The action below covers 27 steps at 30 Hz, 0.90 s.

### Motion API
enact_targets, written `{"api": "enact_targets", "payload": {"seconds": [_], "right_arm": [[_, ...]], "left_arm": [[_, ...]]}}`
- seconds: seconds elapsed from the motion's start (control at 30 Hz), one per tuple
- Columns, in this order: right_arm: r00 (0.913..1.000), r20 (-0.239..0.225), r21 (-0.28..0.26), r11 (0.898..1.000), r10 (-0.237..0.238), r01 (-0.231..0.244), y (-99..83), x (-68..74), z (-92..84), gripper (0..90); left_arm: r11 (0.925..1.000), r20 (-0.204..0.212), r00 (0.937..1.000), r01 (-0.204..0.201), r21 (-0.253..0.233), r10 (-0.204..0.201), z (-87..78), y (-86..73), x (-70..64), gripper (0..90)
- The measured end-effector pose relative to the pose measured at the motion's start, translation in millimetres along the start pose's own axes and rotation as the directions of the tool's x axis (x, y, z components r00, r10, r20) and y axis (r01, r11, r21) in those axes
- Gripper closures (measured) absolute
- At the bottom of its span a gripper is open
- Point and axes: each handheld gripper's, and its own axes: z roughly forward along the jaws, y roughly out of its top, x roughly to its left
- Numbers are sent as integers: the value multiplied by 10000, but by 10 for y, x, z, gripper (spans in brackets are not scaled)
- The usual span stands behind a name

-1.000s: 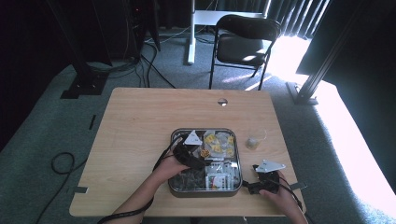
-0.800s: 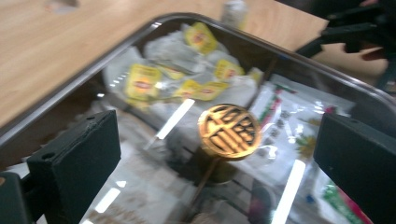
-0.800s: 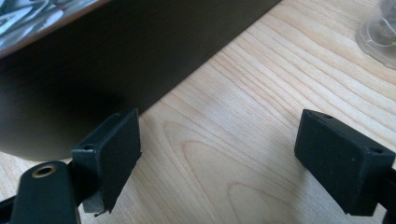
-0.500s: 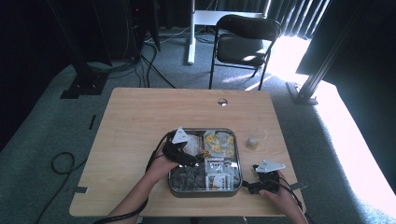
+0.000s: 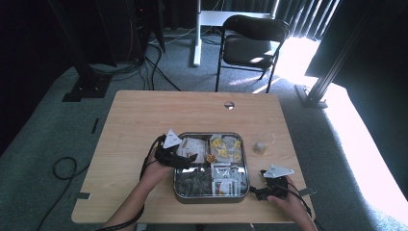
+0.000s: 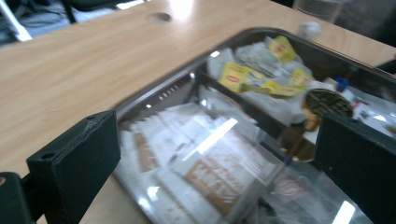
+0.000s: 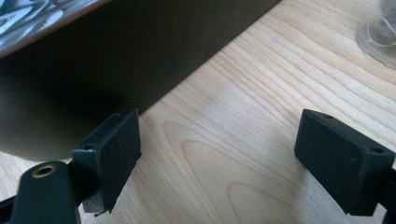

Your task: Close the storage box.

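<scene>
Now both tongs gape empty: left tongs (image 5: pixel 191 158) over the tray (image 5: pixel 179 192), right tongs (image 5: pixel 254 191) beside it.

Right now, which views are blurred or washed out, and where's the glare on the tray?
High view: sharp, but sunlight blows out the floor at right. Left gripper view: soft with motion blur, white glare streaks over the sachets in the tray. Right gripper view: wood grain crisp, tray wall in deep shadow, the cup at top right out of focus.
</scene>
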Motion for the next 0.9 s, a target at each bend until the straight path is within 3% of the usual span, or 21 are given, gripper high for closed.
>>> {"api": "enact_targets", "payload": {"seconds": [0.43, 0.9], "right_arm": [[10000, -2, -1, 10000, 7, -7, 0, -1, 0, 140], [10000, 2, 2, 10000, 3, -3, 0, 0, 0, 140]], "left_arm": [[9983, -973, 9937, 568, 102, -556, -186, -258, 370, 11], [9919, -1938, 9738, 1256, 208, -1192, -429, -595, 643, 11]]}}
